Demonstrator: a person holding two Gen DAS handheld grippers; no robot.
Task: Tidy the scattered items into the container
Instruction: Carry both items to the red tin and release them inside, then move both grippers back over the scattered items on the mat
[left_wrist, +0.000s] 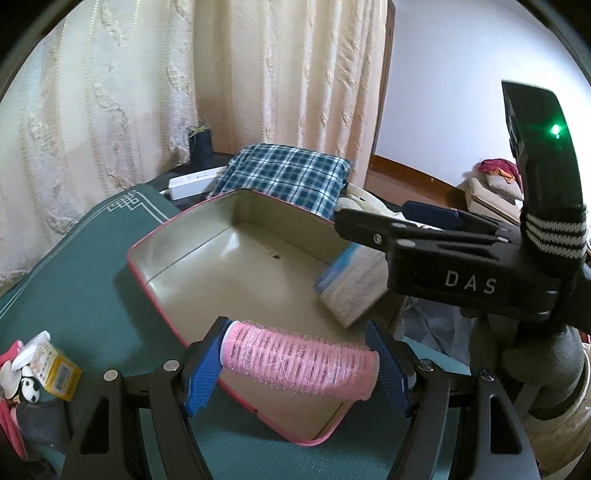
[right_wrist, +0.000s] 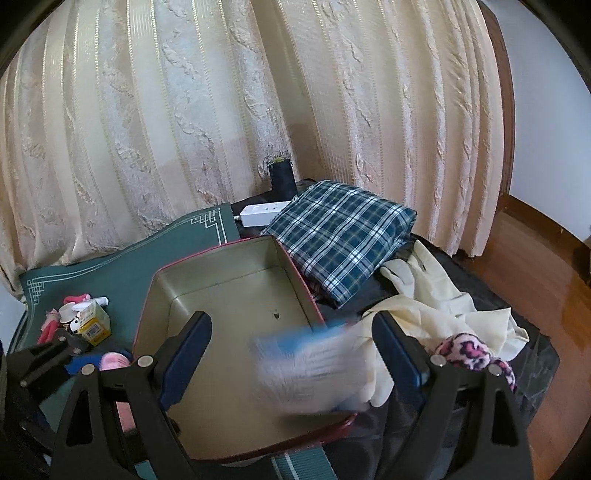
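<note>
Now one pink roller (left_wrist: 299, 360) clamped in left hand-held gripper (left_wrist: 295, 365), right hand-held gripper (right_wrist: 291, 354) apart, one tin (left_wrist: 155, 236)

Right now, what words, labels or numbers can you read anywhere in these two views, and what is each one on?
"DAS": white letters on the black body of the right gripper, seen from the left wrist view.
Small yellow box: a barcode and print, too small to read.
Blue and white packet: motion-blurred, unreadable.
White power strip: no legible marking.
</note>
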